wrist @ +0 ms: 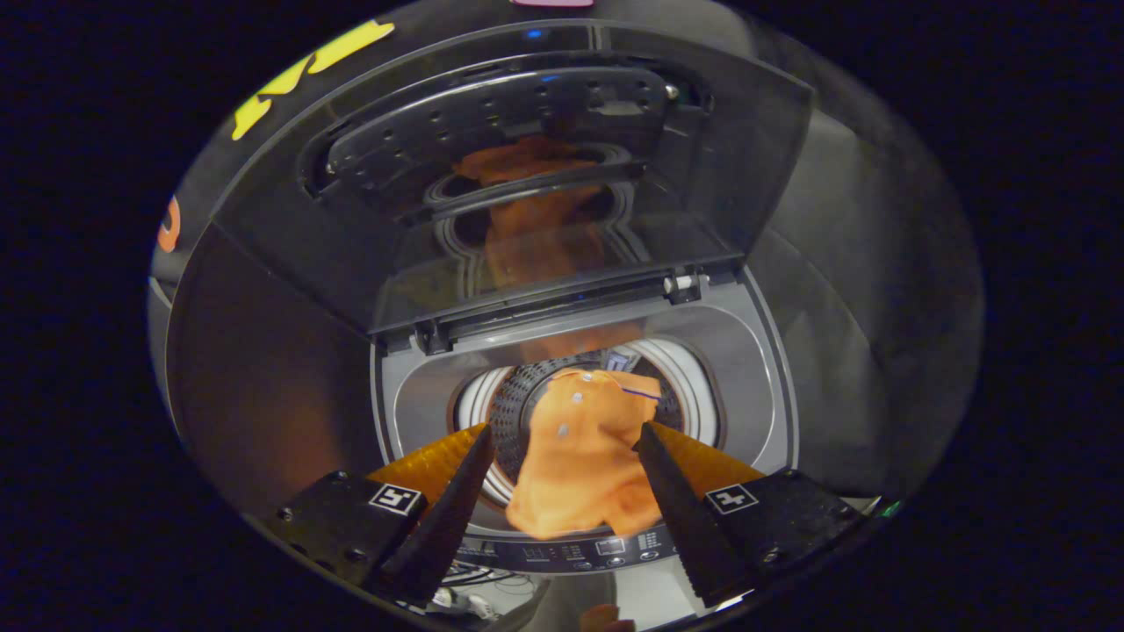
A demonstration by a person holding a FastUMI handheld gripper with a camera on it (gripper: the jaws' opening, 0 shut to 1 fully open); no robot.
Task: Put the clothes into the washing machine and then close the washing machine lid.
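Note:
An orange garment with small buttons hangs between my fingers. Its upper part lies over the perforated drum of the top-loading washing machine, and its lower part droops over the front rim towards the control panel. My gripper is open, with its fingers wide apart on either side of the cloth. The right fingertip sits at the cloth's edge, while the left one stands apart from it. The lid stands raised behind the drum, and its glass reflects the orange cloth.
Grey cloth hangs to the right of the machine, and a dark panel stands on its left. Some cables lie below the front of the machine.

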